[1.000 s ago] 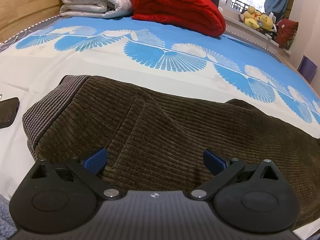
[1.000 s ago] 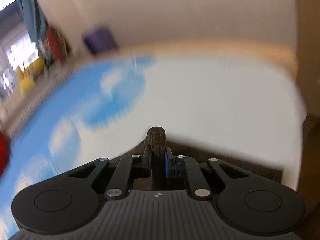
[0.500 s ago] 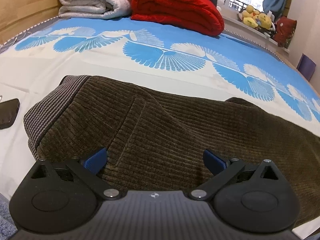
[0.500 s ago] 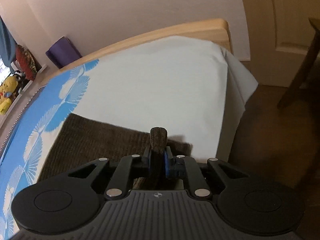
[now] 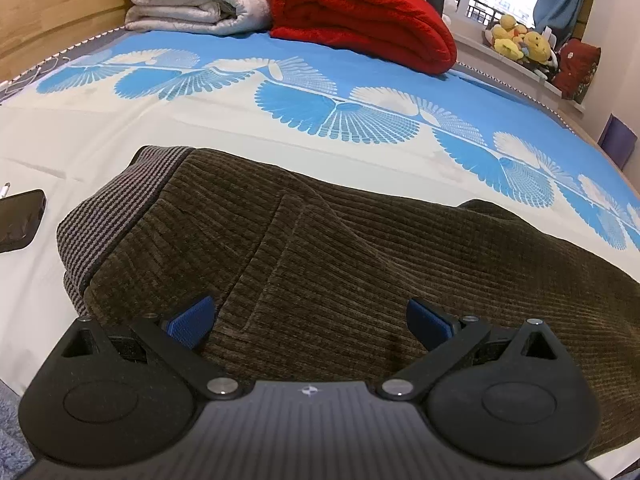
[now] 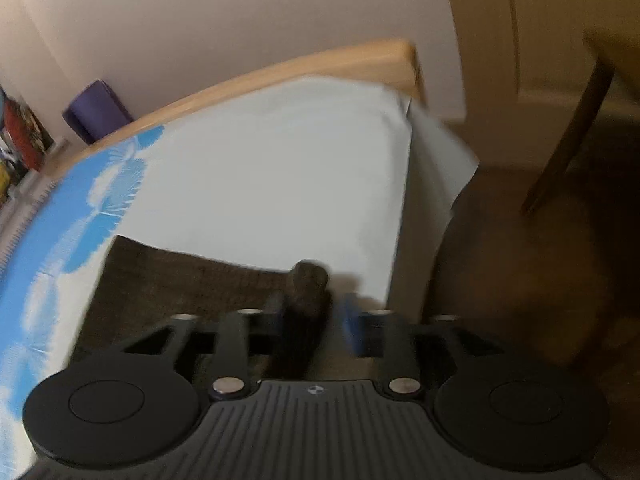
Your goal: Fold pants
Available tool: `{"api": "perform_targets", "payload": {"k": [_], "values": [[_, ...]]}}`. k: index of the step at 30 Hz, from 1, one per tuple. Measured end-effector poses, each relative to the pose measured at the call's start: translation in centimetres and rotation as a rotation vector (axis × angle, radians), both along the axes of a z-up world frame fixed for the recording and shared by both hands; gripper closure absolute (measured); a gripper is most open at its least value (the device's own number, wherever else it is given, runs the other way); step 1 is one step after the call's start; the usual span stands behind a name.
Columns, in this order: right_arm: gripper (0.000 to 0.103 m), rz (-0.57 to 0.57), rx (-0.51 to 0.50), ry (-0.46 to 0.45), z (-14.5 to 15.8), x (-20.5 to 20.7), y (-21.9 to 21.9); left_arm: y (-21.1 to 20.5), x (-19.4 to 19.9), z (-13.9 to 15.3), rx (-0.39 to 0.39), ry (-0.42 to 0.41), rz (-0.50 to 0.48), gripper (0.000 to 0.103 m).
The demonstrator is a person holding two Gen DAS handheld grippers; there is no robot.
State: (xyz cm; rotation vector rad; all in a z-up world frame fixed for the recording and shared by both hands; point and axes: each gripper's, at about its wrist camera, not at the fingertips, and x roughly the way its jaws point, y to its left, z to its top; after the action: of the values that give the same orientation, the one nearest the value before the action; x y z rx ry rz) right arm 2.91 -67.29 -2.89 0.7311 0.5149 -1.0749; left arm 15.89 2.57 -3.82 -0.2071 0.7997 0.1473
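No legible text or labels anywhere.

The bed [image 5: 224,128] carries brown pants [image 5: 360,264], folded blankets [image 5: 280,4] and perhaps a phone [image 5: 20,220]

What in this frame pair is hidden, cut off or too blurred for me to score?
- Left wrist view: near edge of the pants hidden behind the left tool.
- Right wrist view: motion blur; whether the pinched fold touches a pad of the right tool, whose jaws have just been opening.
- Left wrist view: dark object cut off.
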Motion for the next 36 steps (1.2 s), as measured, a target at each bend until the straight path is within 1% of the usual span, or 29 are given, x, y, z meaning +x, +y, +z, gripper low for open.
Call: {"api": "perform_targets", "payload": {"k": [1,3,4,5,6,7,9,10,11,12,13,14,16,17,18,19,20,21,22,25,28,29,30,31,32,33,34,35,36], "values": [[0.043,0.007,-0.035,0.017,0.5,-0.2,0.0,0.0,0.0,0.0,-0.004,0.001,0.002,0.001],[0.043,0.026,-0.093,0.018,2.2,-0.9,0.2,0.2,0.0,0.1,-0.015,0.0,0.009,0.001],[0.043,0.052,-0.105,0.01,2.9,-1.3,0.6,0.2,0.1,0.2,-0.017,-0.002,0.01,0.001],[0.044,0.108,-0.101,-0.014,3.6,-1.7,1.3,0.2,0.0,0.2,-0.018,-0.004,0.01,0.001],[0.047,0.184,-0.077,-0.043,4.2,-2.0,2.1,0.2,0.0,0.3,-0.021,-0.007,0.007,0.001],[0.049,0.29,-0.036,-0.079,4.7,-2.0,3.2,0.1,0.0,0.4,-0.024,-0.012,0.003,0.001],[0.057,0.524,0.043,-0.131,5.4,-1.5,6.1,-0.1,-0.1,0.6,-0.033,-0.023,-0.011,0.001],[0.059,0.644,0.064,-0.125,5.7,-1.0,7.8,-0.3,-0.2,0.7,-0.035,-0.028,-0.015,0.001],[0.063,0.742,0.066,-0.093,5.8,-0.3,9.6,-0.4,-0.3,0.8,-0.037,-0.031,-0.02,0.001],[0.065,0.826,0.058,-0.037,5.5,0.5,11.1,-0.5,-0.4,0.8,-0.042,-0.033,-0.024,0.001],[0.066,0.888,0.038,0.02,5.0,1.3,12.5,-0.6,-0.4,0.9,-0.048,-0.032,-0.026,0.001],[0.067,0.921,0.024,0.076,4.2,2.1,13.4,-0.5,-0.5,0.9,-0.054,-0.029,-0.026,0.001],[0.068,0.934,0.025,0.241,1.7,3.5,14.1,-0.4,-0.7,0.9,-0.064,-0.023,-0.026,0.001],[0.068,0.932,0.042,0.295,0.5,3.7,14.1,-0.3,-0.8,0.9,-0.068,-0.021,-0.024,0.001],[0.068,0.948,0.016,0.284,0.5,3.3,14.2,0.0,-1.1,1.0,-0.071,-0.023,-0.019,0.001],[0.068,0.988,0.024,0.302,0.8,2.9,14.3,0.2,-1.3,1.0,-0.072,-0.024,-0.012,0.001],[0.066,1.006,0.078,0.302,1.0,2.5,14.1,0.4,-1.5,1.0,-0.073,-0.023,-0.005,0.001],[0.068,1.026,0.169,0.283,1.2,1.9,13.5,0.6,-1.5,0.9,-0.075,-0.02,-0.003,0.001],[0.069,1.022,0.189,0.265,1.6,1.4,13.2,0.7,-1.6,0.9,-0.078,-0.018,-0.003,0.001],[0.066,0.982,0.016,0.172,3.8,0.4,12.6,0.8,-2.0,1.0,-0.063,-0.029,-0.004,0.001],[0.066,0.932,-0.009,0.102,3.6,1.5,11.7,0.3,-2.1,1.1,-0.047,-0.038,-0.025,0.001],[0.066,0.912,-0.033,0.113,3.1,2.0,11.9,-0.1,-2.1,1.1,-0.039,-0.041,-0.033,0.001],[0.066,0.891,-0.073,0.17,2.2,2.7,12.4,-0.3,-2.1,1.2,-0.033,-0.043,-0.04,0.001],[0.066,0.878,-0.09,0.267,0.8,3.4,13.2,-0.6,-2.1,1.2,-0.027,-0.044,-0.047,0.001],[0.066,0.892,-0.082,0.327,-0.4,3.8,13.5,-0.8,-2.1,1.2,-0.025,-0.045,-0.053,0.001],[0.066,0.927,-0.156,0.333,-0.6,3.2,14.3,-1.0,-2.1,1.1,-0.025,-0.045,-0.059,0.001],[0.066,0.964,-0.184,0.354,-0.5,2.8,14.8,-1.1,-2.1,1.0,-0.023,-0.044,-0.066,0.001],[0.066,0.982,-0.165,0.354,-0.1,2.6,14.8,-1.2,-2.0,0.9,-0.021,-0.041,-0.071,0.001],[0.067,0.987,-0.113,0.33,0.5,2.5,14.0,-1.3,-1.9,0.8,-0.018,-0.039,-0.074,0.001]]}}
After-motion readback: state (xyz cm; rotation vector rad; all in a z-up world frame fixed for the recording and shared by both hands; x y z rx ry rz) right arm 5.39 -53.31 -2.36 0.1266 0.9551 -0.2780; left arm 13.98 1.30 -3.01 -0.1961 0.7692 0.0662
